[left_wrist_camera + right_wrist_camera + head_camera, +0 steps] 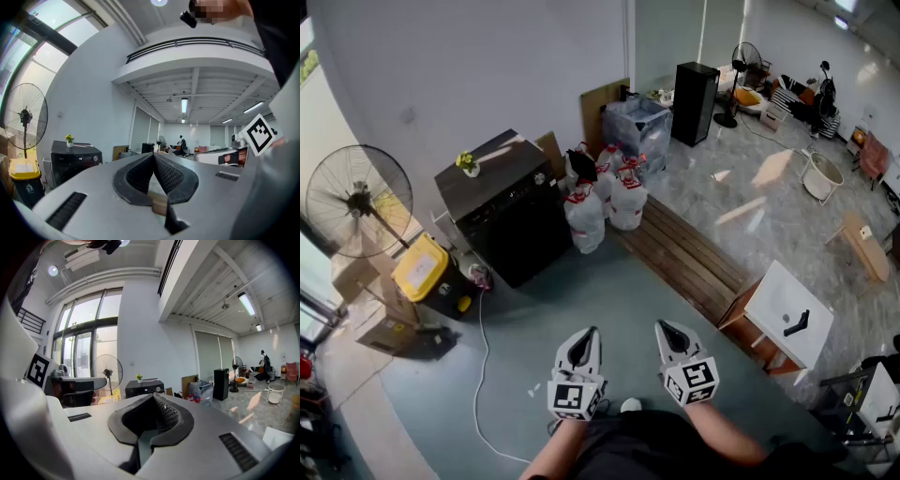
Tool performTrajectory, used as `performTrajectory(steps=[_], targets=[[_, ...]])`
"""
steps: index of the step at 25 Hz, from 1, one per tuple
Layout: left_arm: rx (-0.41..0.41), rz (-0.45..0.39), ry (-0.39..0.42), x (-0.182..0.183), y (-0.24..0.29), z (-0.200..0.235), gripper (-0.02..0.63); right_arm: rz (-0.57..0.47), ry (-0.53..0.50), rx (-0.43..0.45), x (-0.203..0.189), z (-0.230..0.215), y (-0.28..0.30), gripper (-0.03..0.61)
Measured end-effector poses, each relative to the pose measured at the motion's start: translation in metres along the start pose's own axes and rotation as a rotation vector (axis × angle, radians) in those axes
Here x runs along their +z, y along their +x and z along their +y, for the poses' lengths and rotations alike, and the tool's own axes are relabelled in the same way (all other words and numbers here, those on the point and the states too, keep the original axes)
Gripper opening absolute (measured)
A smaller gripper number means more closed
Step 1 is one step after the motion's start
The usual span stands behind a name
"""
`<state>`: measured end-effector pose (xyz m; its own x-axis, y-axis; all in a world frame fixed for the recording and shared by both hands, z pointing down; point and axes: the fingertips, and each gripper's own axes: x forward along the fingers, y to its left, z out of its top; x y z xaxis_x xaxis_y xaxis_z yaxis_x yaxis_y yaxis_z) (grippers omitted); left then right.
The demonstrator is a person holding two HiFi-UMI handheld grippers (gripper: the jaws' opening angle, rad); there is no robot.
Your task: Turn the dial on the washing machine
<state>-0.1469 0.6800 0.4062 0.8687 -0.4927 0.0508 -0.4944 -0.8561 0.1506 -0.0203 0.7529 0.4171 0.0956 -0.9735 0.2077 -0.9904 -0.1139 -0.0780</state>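
Grippers sit low at six o'clock in the head view, left gripper (589, 336) and right gripper (664, 330) side by side, both jaws clenched on nothing. Washing machine (511, 211) stands well apart at eleven o'clock by the wall, its dial (541, 178) at the panel's right end, untouched

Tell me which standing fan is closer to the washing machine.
The large fan at far left, by the yellow-lidded bin next to the washing machine; the other fan stands far back near the tall black cabinet.
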Motion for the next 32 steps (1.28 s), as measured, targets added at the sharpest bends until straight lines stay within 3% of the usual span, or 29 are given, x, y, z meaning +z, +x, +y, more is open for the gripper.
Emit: performTrajectory(steps=[7, 16, 22, 23, 24, 25, 26, 30, 32], targets=[[-0.001, -0.006, -0.020, -0.005, 0.005, -0.003, 0.003, -0.022, -0.085, -0.030, 0.003, -0.008, -0.007, 0.000], [-0.018, 0.010, -0.009, -0.005, 0.013, -0.014, 0.003, -0.059, -0.052, -0.043, 0.009, -0.022, -0.013, 0.000], [0.018, -0.003, 0.011, -0.007, 0.014, -0.014, 0.006, -0.027, 0.005, 0.052, -0.001, -0.021, -0.011, 0.005], [0.032, 0.000, 0.008, -0.008, 0.015, -0.013, 0.036, -0.029, 0.012, 0.057, -0.001, -0.021, -0.010, 0.010], [0.041, 0.006, 0.002, -0.009, 0.015, -0.011, 0.096, -0.033, 0.016, 0.055, 0.001, -0.022, -0.009, 0.060], [0.048, 0.013, -0.007, -0.009, 0.016, -0.010, 0.123, -0.037, 0.019, 0.049, 0.002, -0.024, -0.008, 0.137], [0.052, 0.017, -0.013, -0.010, 0.017, -0.010, 0.140, -0.039, 0.020, 0.040, 0.003, -0.027, -0.008, 0.168], [0.038, 0.028, -0.008, -0.014, 0.018, -0.014, 0.169, -0.024, 0.029, -0.017, -0.004, -0.042, -0.010, 0.228], [0.033, 0.035, -0.009, -0.016, 0.019, -0.015, 0.171, -0.010, 0.050, -0.019, -0.011, -0.045, -0.010, 0.229]])
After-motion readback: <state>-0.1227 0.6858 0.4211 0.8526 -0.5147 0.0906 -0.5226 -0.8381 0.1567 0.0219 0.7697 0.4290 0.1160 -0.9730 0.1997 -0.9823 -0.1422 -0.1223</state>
